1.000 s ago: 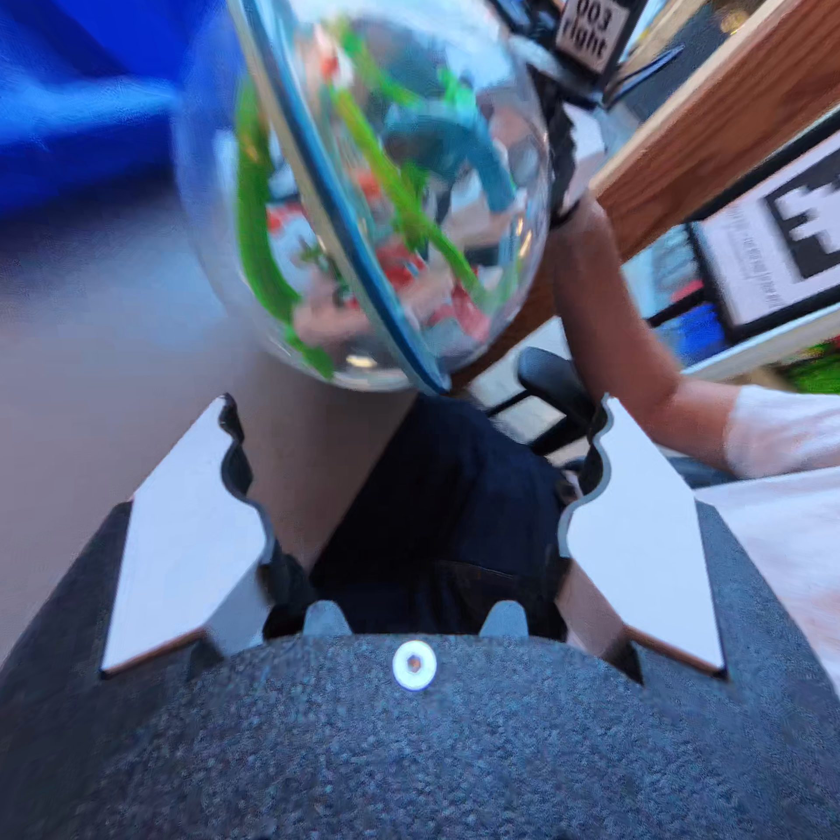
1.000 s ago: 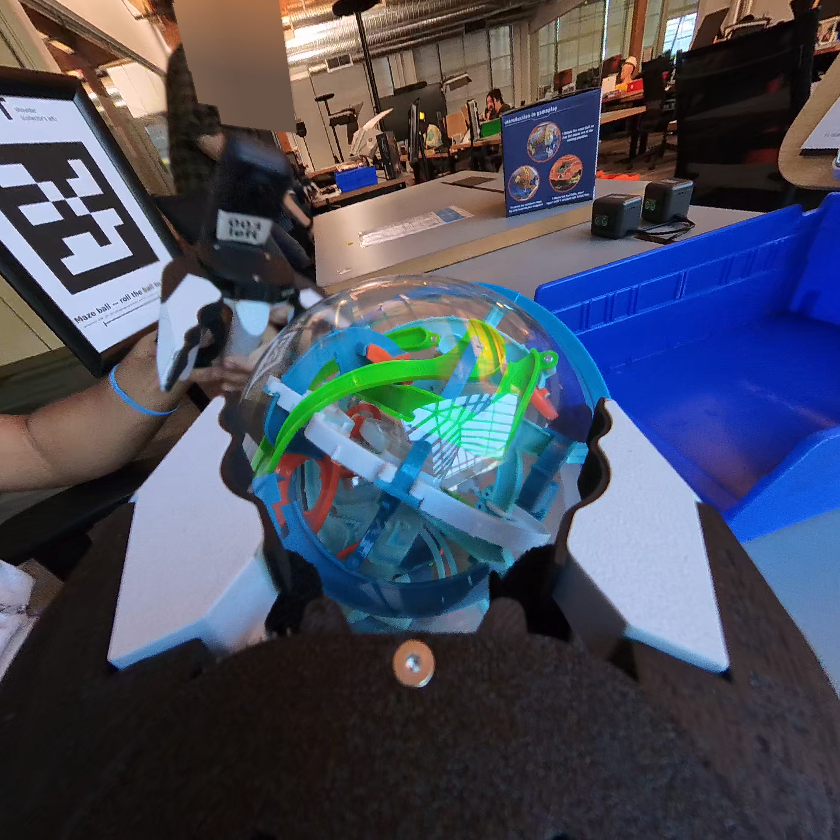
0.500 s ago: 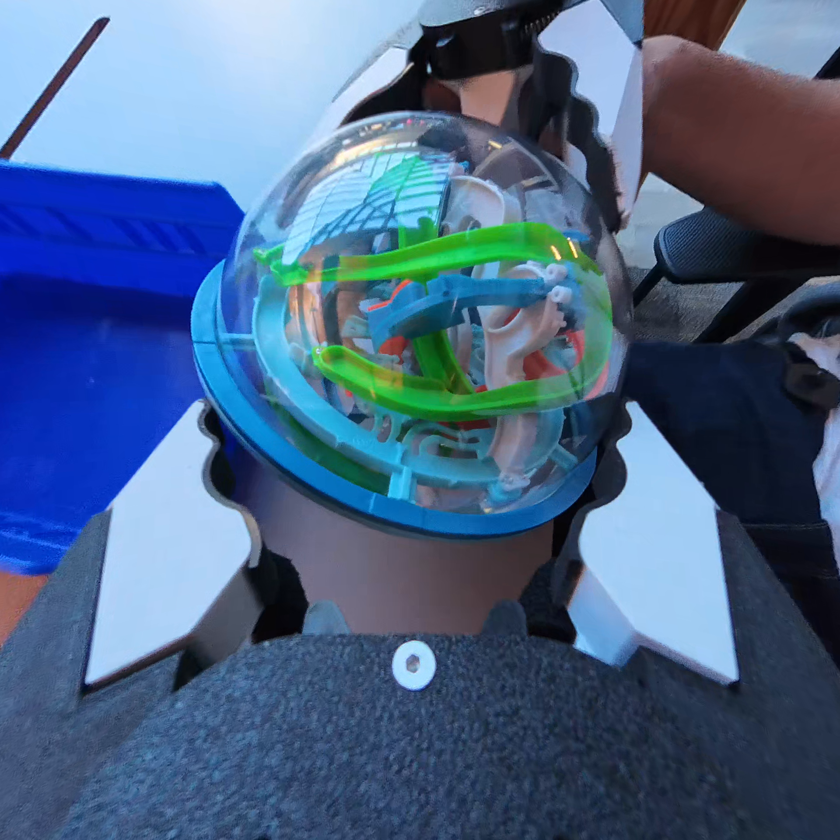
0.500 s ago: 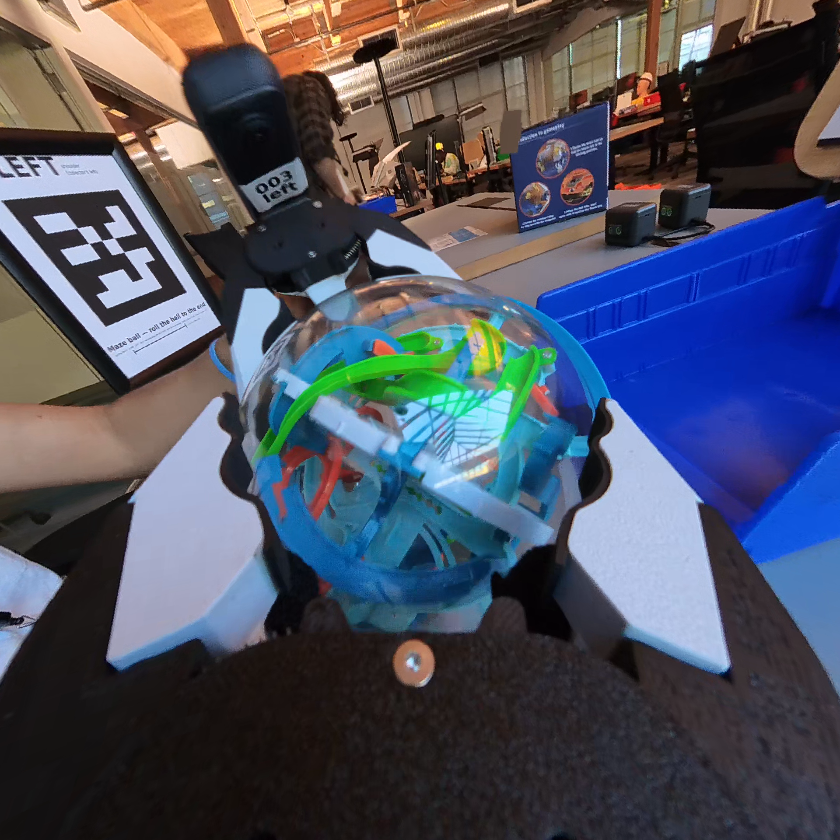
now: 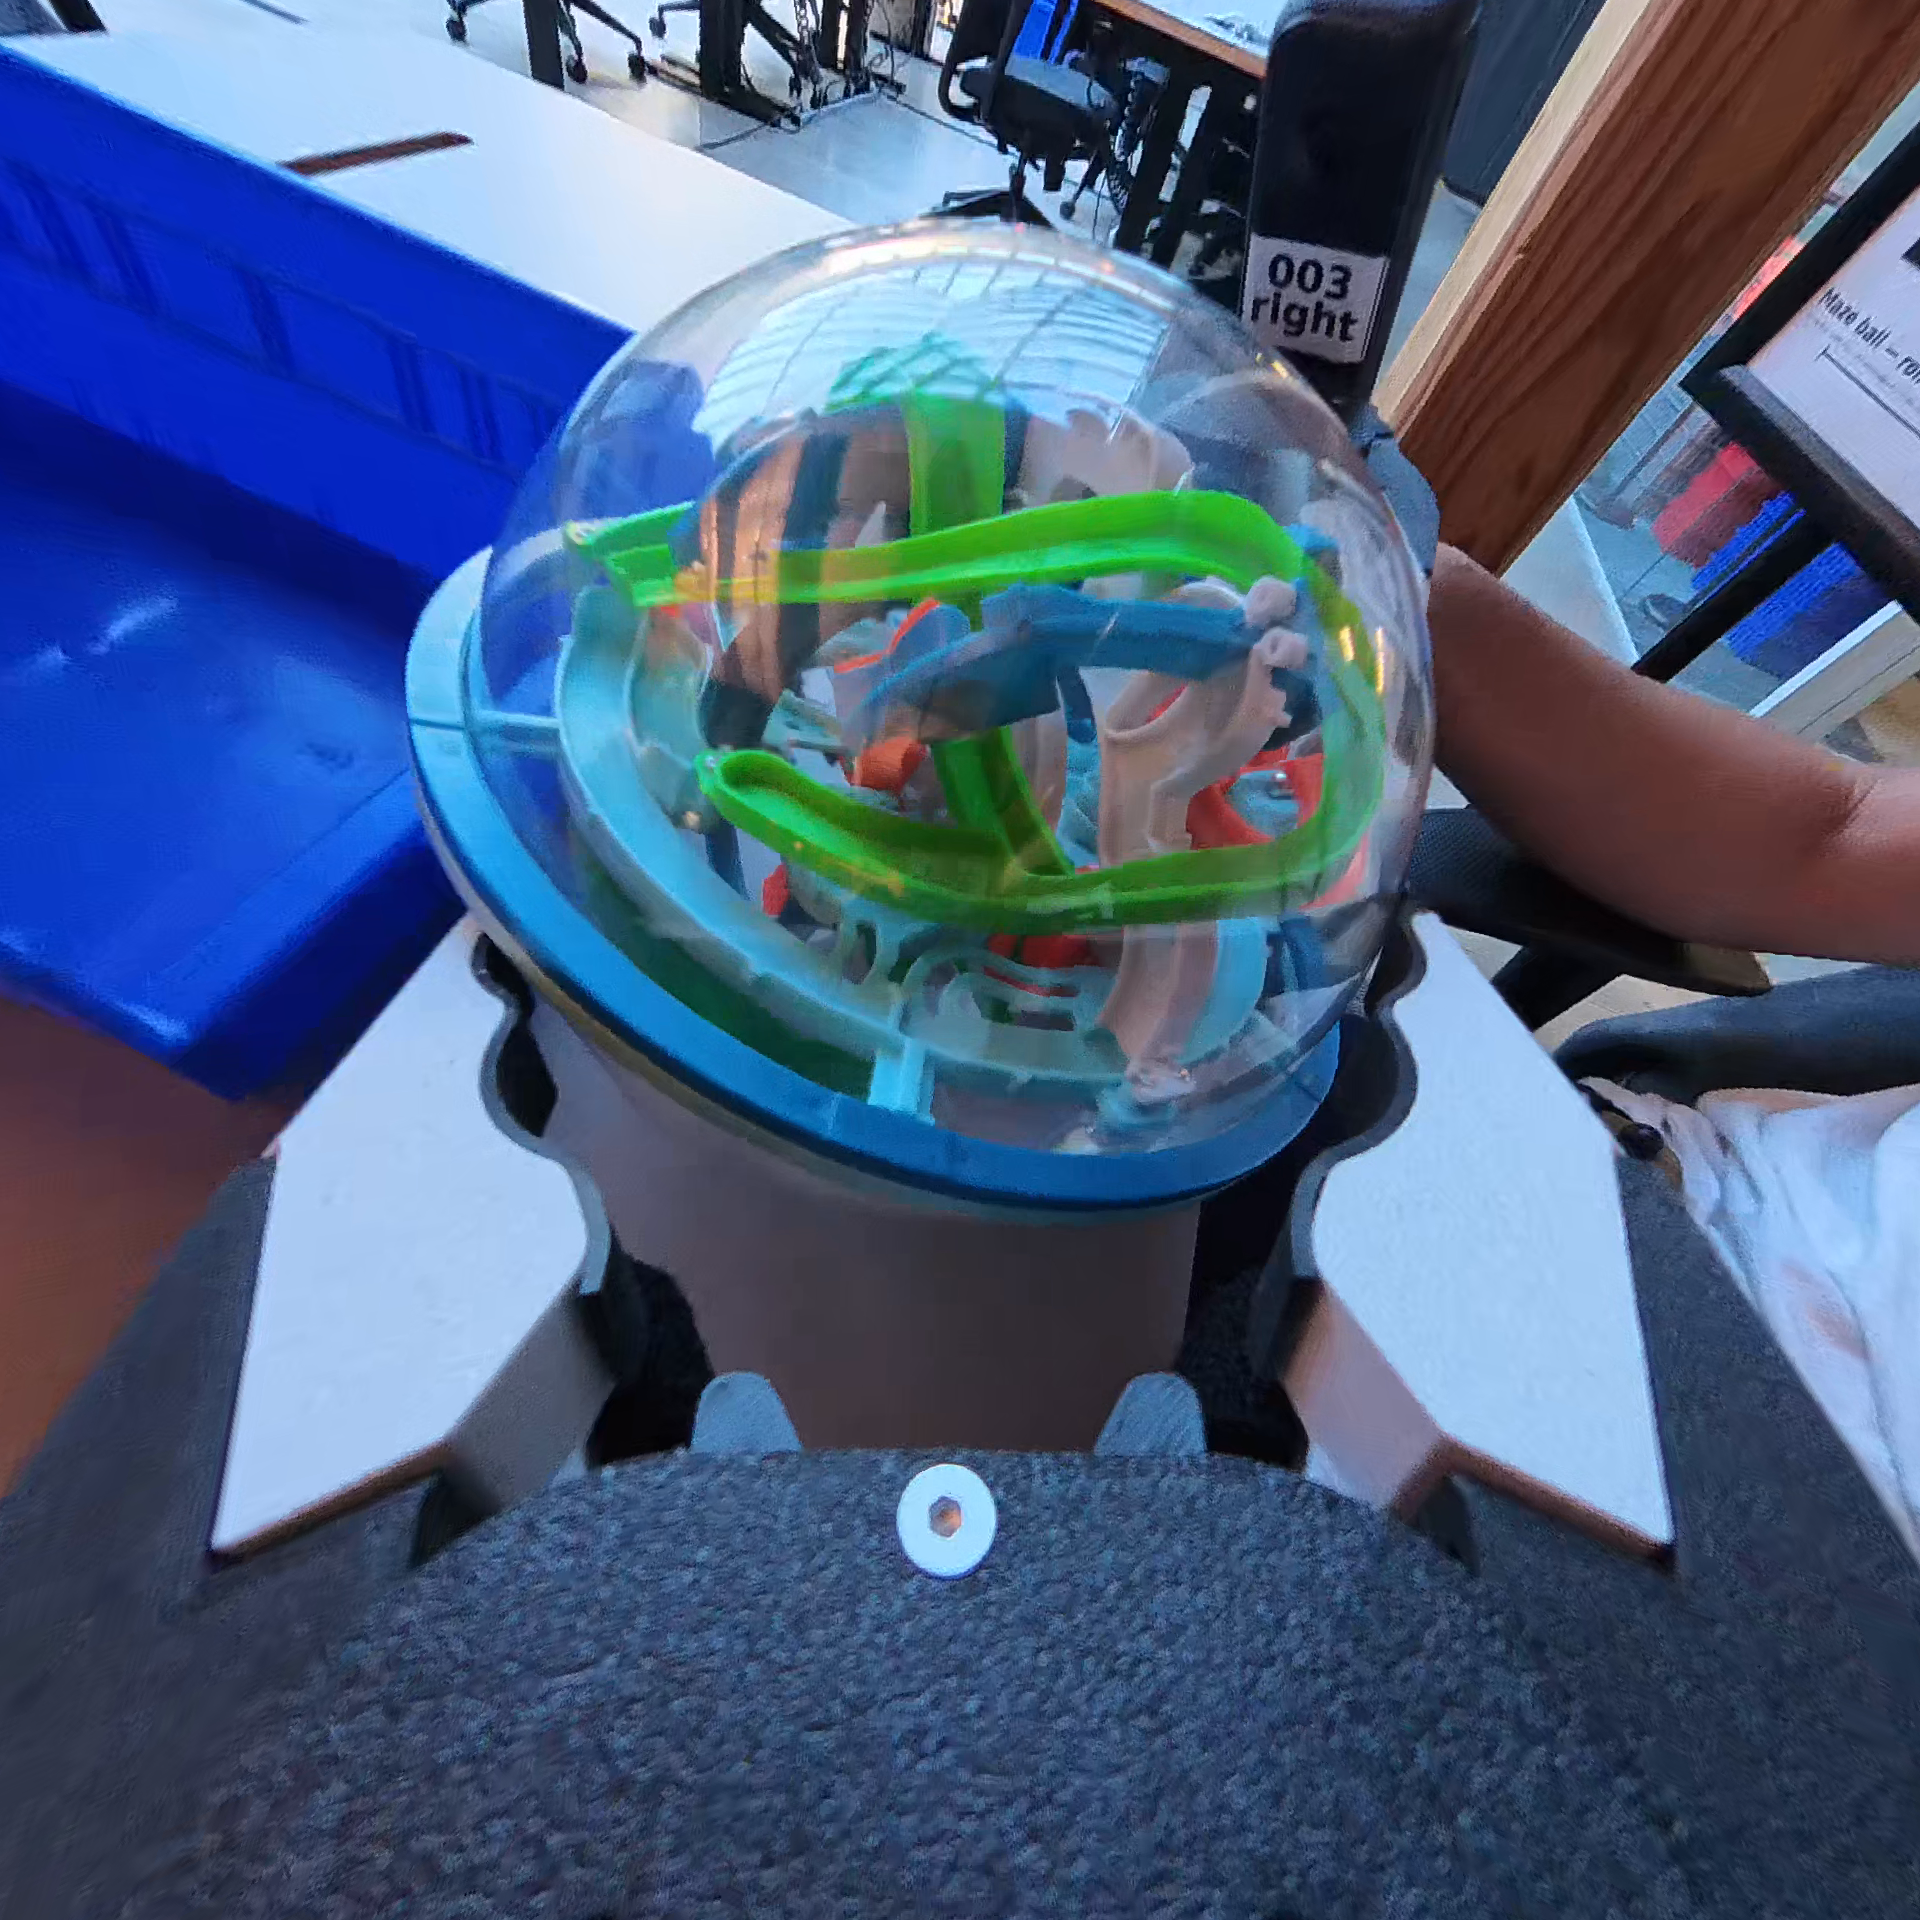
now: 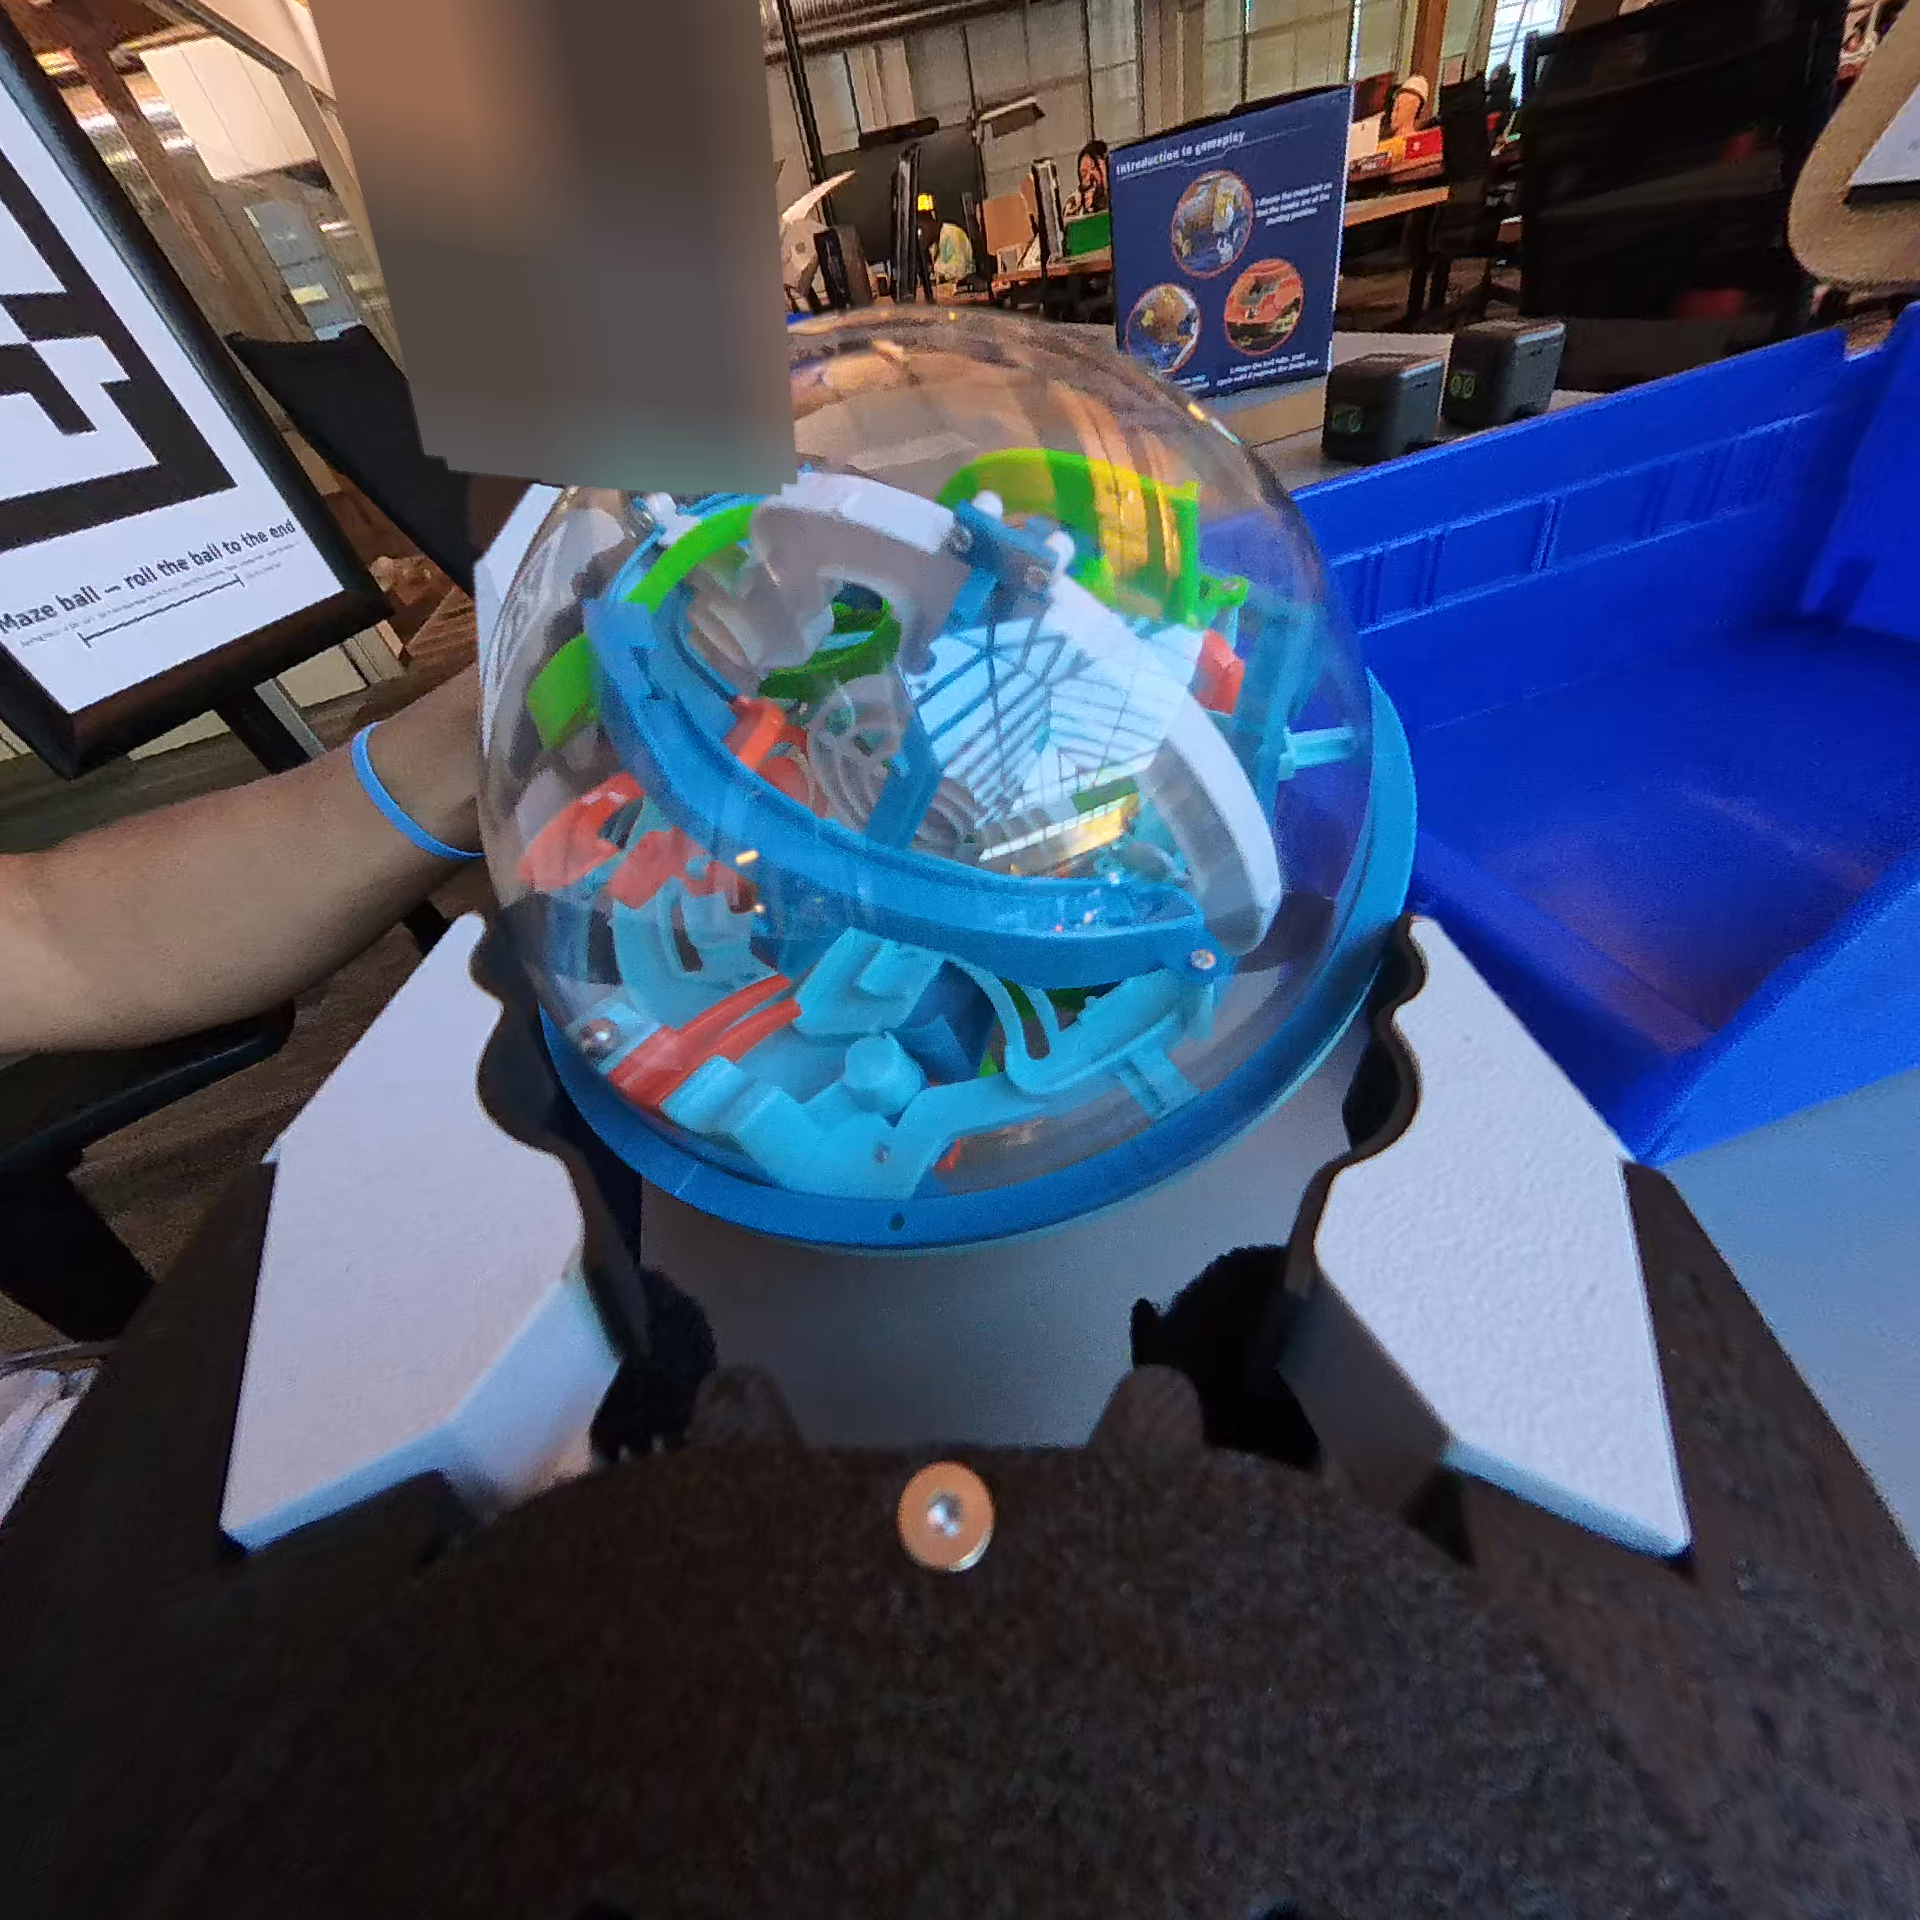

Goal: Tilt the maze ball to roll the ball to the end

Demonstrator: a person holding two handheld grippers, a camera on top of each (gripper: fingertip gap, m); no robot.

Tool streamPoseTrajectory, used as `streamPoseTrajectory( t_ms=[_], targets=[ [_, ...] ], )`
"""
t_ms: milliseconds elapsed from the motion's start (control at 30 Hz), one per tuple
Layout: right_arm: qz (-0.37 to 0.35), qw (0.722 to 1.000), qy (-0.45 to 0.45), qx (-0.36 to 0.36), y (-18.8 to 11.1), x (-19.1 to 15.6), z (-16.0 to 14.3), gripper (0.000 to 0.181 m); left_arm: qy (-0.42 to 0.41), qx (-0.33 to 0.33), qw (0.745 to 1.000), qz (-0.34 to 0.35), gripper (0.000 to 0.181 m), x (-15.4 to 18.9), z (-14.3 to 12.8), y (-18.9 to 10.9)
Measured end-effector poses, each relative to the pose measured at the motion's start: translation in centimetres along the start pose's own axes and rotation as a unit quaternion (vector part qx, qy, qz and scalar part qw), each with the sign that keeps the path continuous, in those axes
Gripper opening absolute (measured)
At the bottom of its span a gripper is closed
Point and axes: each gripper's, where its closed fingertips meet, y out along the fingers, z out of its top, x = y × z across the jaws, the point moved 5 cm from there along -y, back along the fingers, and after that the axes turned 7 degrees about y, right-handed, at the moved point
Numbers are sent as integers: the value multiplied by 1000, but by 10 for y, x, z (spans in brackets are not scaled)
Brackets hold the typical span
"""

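Right now both claws are clenched on one maze ball (image 5: 956, 707), which sits dead centre in each view. Your left claw (image 5: 940, 956) pinches its blue rim at the fingertips. Your right claw (image 6: 940, 935) does the same from the opposite side. The sphere is clear, with green, blue, white and orange tracks inside.

For writing, you have a white printed label (image 5: 1311, 301) on the black handle of the right claw, at the upper right of the left view. A framed sign (image 6: 125, 416) with a black-and-white marker and a caption line stands at the upper left of the right view. A dark blue poster (image 6: 1226, 239) with text and three round pictures stands at the top, right of centre. Two small black boxes (image 6: 1382, 400) sit just beside it.

One blue bin (image 6: 1662, 779) rests on the grey counter (image 6: 1787, 1226) at the right. Your left wrist wears one blue band (image 6: 400, 800). Behind is an open workspace with desks, and a wooden post (image 5: 1662, 208) shows in the left view.
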Motion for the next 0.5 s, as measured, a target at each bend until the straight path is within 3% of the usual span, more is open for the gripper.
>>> streamPoseTrajectory(
  t_ms=[500],
  targets=[
    [-15,999,31,-1,2,-3,9,154,-61,7,997,-41,153,-4,-7,0]
  ],
)
